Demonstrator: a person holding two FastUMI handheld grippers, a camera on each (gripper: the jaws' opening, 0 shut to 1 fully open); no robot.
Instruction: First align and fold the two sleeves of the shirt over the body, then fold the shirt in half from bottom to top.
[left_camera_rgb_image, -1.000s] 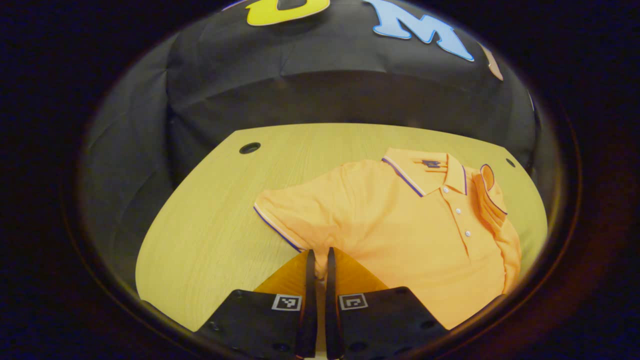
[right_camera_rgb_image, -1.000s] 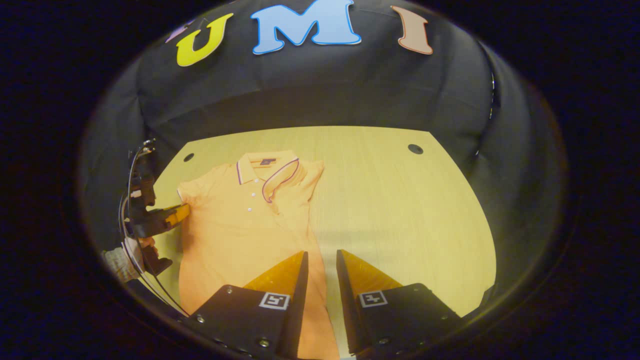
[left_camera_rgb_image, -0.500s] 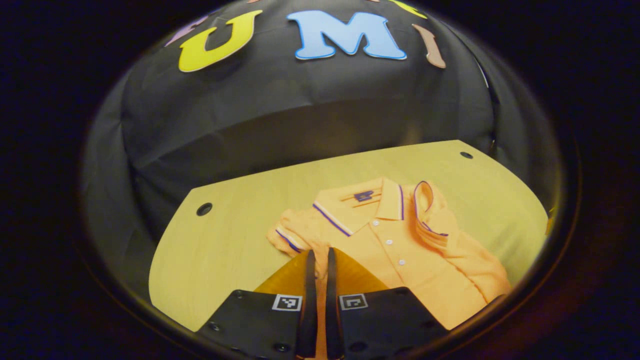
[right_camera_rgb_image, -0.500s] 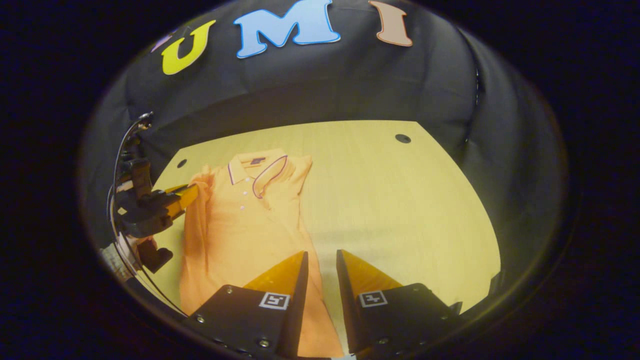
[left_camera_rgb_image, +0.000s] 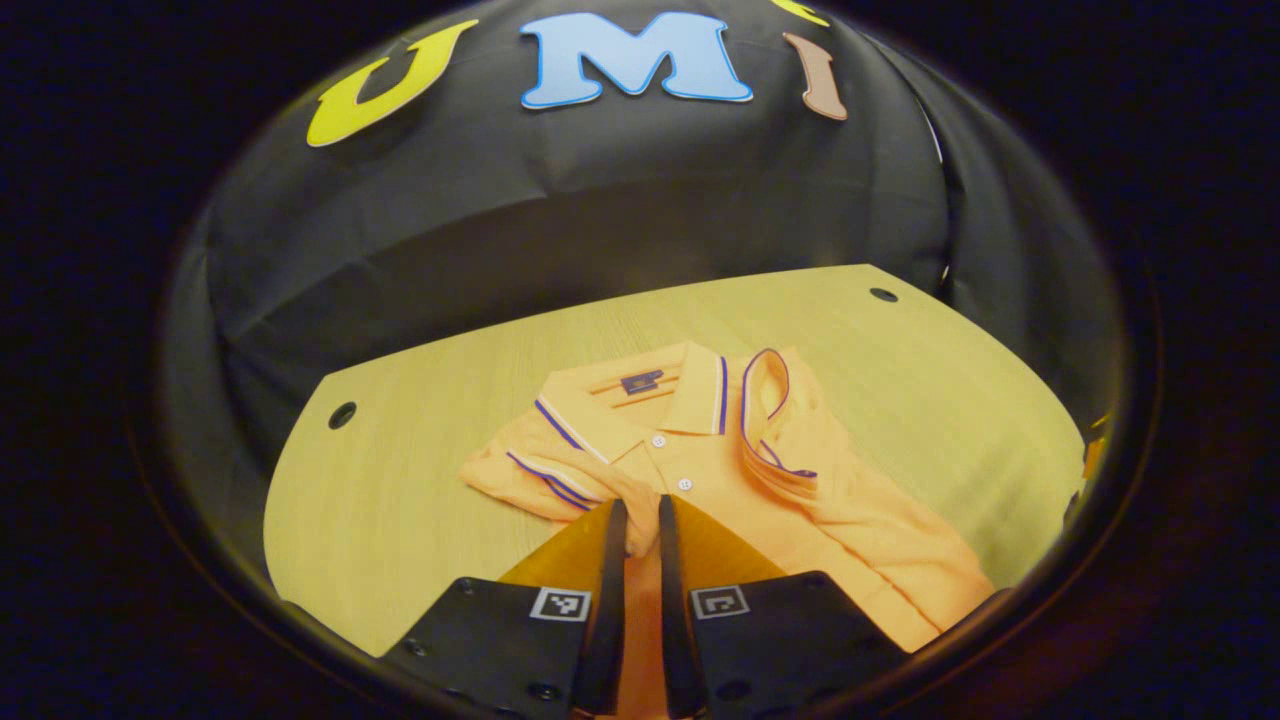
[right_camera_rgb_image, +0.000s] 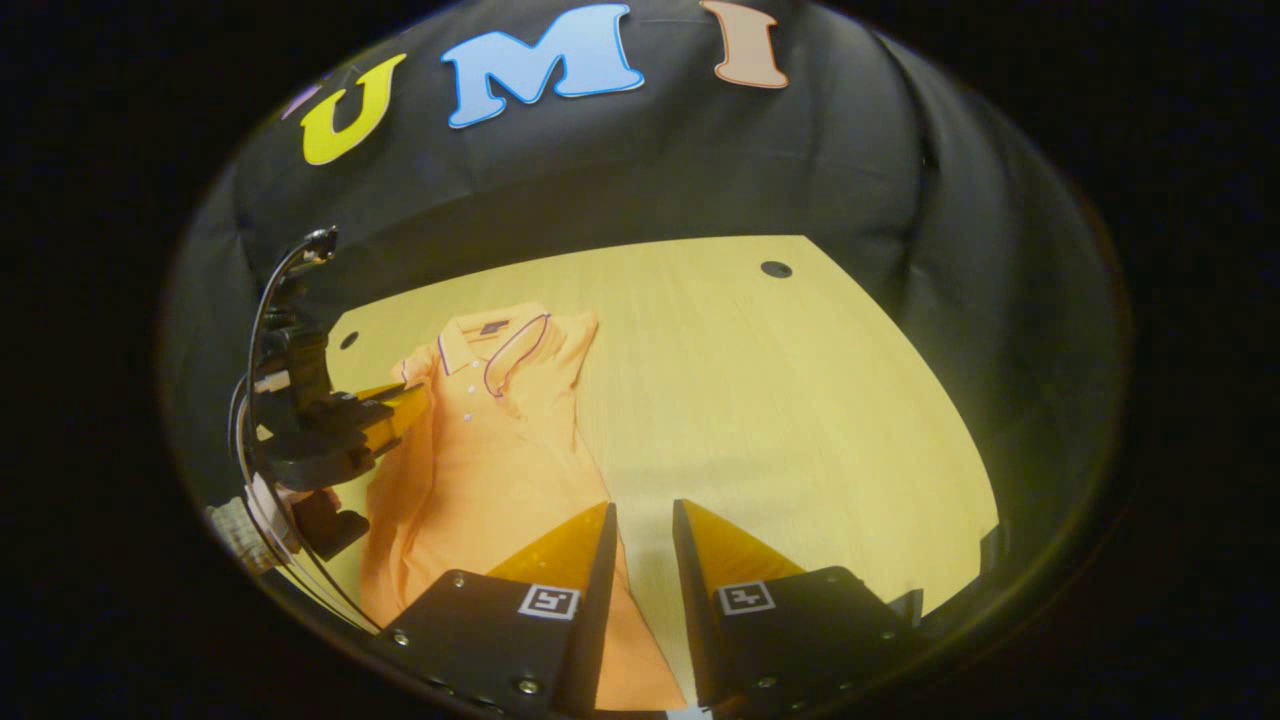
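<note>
Over the placket side of the orange shirt (left_camera_rgb_image: 760, 480) on the table (left_camera_rgb_image: 400, 500), the left gripper (left_camera_rgb_image: 640, 520) is pinching the left sleeve (left_camera_rgb_image: 560, 480) — it needs to travel on across toward the already-folded right sleeve (left_camera_rgb_image: 775, 440). Right gripper (right_camera_rgb_image: 640, 525) hangs slightly spread, holding nothing, near the hem.

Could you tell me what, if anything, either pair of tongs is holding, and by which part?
The left tongs pinch the shirt by its sleeve edge. The right tongs are open, holding nothing.
</note>
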